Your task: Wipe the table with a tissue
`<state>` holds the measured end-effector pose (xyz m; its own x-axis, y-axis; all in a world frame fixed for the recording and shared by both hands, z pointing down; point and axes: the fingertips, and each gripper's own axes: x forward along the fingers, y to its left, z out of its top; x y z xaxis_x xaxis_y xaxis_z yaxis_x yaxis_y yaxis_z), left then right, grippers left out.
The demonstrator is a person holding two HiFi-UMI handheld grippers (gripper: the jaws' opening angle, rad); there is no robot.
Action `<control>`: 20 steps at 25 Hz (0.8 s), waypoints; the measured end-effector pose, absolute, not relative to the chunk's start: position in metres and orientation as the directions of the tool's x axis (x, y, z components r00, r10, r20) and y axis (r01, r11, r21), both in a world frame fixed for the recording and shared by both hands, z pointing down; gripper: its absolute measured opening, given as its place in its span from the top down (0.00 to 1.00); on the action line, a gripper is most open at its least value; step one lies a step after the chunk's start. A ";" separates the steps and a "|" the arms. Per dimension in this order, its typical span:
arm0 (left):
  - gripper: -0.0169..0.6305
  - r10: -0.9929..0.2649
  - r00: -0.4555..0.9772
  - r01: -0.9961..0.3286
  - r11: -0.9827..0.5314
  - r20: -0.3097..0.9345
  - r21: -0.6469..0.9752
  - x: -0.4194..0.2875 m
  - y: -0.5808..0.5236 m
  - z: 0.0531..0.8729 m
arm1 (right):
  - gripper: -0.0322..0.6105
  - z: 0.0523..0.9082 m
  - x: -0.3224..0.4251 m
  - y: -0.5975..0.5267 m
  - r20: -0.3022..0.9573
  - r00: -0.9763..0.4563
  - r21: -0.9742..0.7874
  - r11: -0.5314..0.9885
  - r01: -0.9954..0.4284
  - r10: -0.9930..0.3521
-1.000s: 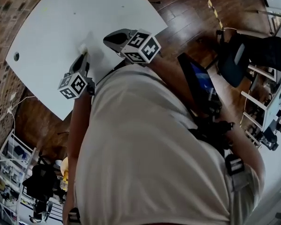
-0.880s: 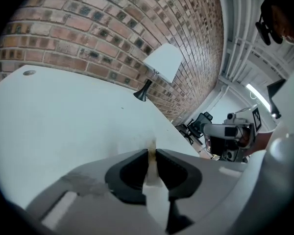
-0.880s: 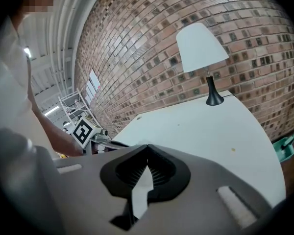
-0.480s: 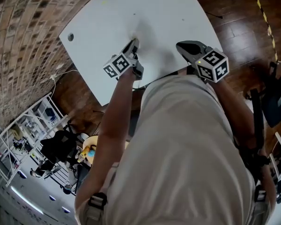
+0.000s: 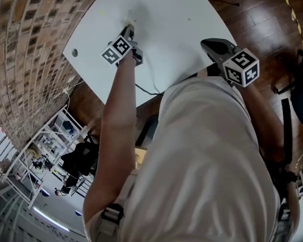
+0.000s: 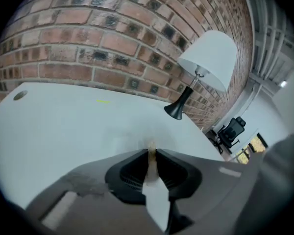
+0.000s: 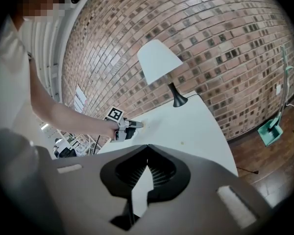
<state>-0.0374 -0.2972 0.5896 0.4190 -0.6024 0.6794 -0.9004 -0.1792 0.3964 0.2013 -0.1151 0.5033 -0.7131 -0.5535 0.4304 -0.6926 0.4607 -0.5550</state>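
Note:
My left gripper reaches far over the white table, tips down on its surface. In the left gripper view its jaws are shut on a thin, tan-stained tissue that pokes out between the tips and touches the table. My right gripper hangs over the near right edge of the table, away from the tissue. In its own view the jaws are shut with nothing between them, and the left gripper shows beyond on the table.
A white-shaded lamp on a black foot stands at the table's far end by the brick wall. A small yellow mark and a round cable hole lie on the top. A teal dustpan leans at the wall.
My left gripper has slid with the tissue across the table, further from the body toward the brick wall. My right gripper has drifted to the right, to the table's near edge.

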 end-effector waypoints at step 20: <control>0.89 -0.382 0.420 -0.824 -0.540 0.823 0.170 0.029 -0.272 0.609 | 0.94 0.511 0.226 -0.114 0.439 -0.706 -0.570 0.436 -0.697 -0.555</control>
